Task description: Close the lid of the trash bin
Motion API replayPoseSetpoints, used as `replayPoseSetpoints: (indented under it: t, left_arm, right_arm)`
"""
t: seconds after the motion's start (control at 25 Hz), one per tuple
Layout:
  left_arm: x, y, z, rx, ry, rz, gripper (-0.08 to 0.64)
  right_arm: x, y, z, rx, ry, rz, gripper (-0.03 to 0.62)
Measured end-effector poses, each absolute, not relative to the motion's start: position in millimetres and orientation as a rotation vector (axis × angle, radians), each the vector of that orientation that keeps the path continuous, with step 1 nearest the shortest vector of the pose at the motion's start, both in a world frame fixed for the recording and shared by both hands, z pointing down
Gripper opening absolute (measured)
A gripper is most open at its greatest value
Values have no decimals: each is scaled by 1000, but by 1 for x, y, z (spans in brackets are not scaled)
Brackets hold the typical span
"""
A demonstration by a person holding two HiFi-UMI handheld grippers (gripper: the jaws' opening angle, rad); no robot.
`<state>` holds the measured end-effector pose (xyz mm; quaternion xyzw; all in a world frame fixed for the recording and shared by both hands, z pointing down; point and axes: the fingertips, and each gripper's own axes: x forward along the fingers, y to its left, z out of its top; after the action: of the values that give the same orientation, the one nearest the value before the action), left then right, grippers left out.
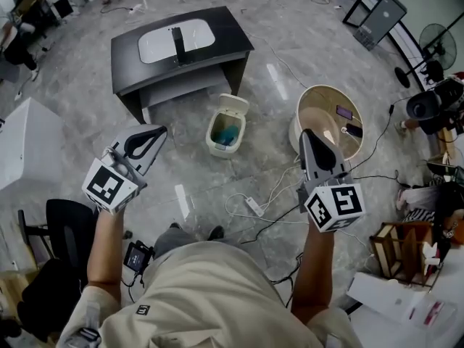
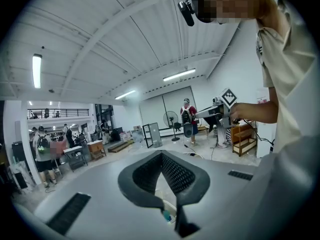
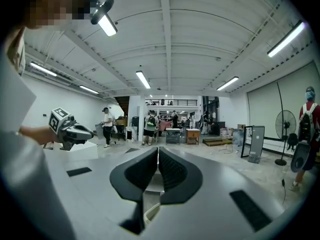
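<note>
A small white trash bin [image 1: 226, 130] stands on the grey floor in front of the black desk, its lid [image 1: 234, 106] tipped up and back, something teal inside. Both grippers are held out above the floor, apart from the bin. My left gripper [image 1: 161, 130] is to the bin's left, its tips meeting with nothing between them. My right gripper [image 1: 307, 133] is to the bin's right, also shut and empty. In the left gripper view the jaws [image 2: 161, 154] meet at a point, and a bit of the bin [image 2: 168, 215] shows below them. In the right gripper view my right gripper [image 3: 158, 149] shows only a thin slit.
A black desk [image 1: 181, 46] stands behind the bin. A round beige tub [image 1: 330, 118] sits right of it, under the right gripper. A power strip [image 1: 254, 207] and loose cables lie on the floor. A black chair [image 1: 61, 227] is at my left, a wooden crate [image 1: 395, 249] at my right.
</note>
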<state>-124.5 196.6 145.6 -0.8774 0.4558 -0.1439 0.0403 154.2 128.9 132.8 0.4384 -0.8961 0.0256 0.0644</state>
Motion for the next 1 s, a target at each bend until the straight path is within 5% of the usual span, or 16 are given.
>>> replayPoseSetpoints:
  t: [1.0]
  left_arm:
    - [-109, -23, 171, -2882, 774, -280, 15]
  right_arm:
    - [166, 49, 152, 1836, -2335, 108, 26]
